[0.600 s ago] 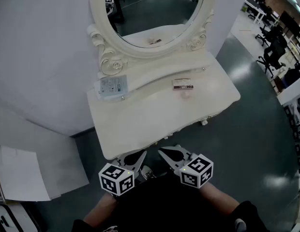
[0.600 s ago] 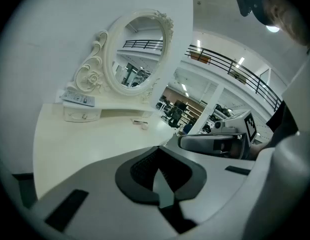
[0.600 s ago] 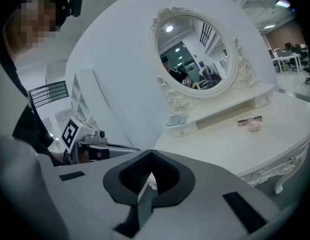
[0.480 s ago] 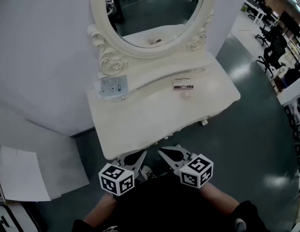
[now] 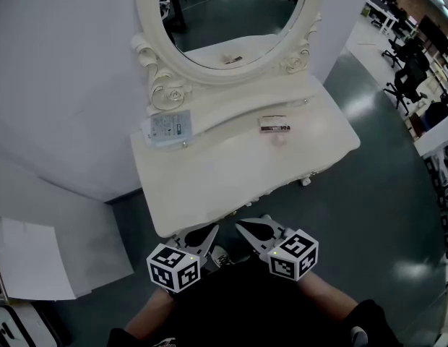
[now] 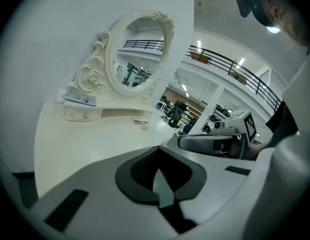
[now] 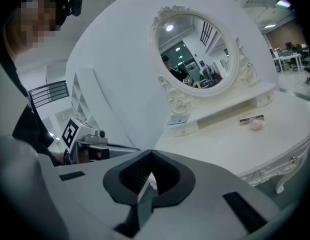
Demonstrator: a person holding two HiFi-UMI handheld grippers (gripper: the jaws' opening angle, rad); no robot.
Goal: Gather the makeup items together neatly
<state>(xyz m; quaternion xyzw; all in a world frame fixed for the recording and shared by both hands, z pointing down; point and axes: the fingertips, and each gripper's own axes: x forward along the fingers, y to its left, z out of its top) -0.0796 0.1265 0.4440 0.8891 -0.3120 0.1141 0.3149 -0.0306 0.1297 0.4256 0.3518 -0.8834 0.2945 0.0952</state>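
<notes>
No change: left tool, right tool pressed together, empty, off the counter's near edge; case and packet apart at the back; gathering unstarted.

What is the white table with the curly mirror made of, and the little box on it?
The table looks like painted wood or moulded resin: smooth cream gloss, carved scrolls round the mirror. The little box looks like clear, shiny plastic, but it is too small to be sure.
</notes>
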